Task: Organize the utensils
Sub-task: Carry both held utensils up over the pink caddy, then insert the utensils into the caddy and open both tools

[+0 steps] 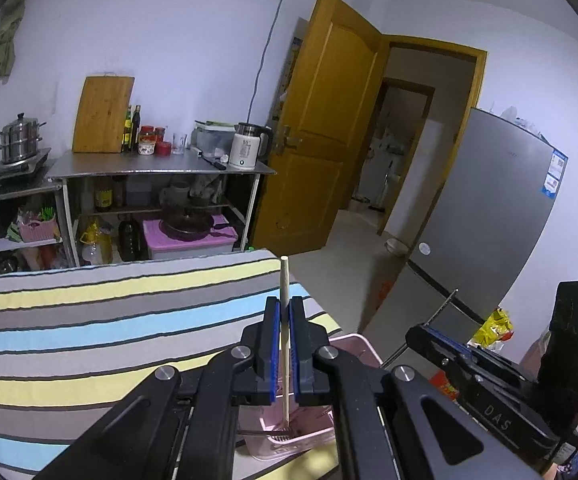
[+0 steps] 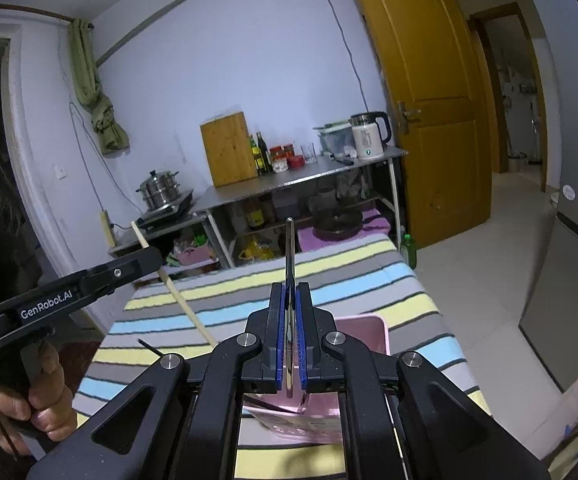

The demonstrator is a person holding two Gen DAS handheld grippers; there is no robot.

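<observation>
My left gripper is shut on a thin wooden stick that stands upright between its blue pads; its lower end hangs over a pink basket. My right gripper is shut on a slim metal utensil handle that points up, above the same pink basket. In the right wrist view the left gripper reaches in from the left with the wooden stick slanting through it. The left wrist view shows the right gripper at lower right, holding the metal utensil.
The basket sits on a striped cloth-covered table. Behind it stands a steel rack with a cutting board, bottles, a kettle and a steamer pot. A yellow door stands open, and a grey fridge is at right. A hand grips the left tool.
</observation>
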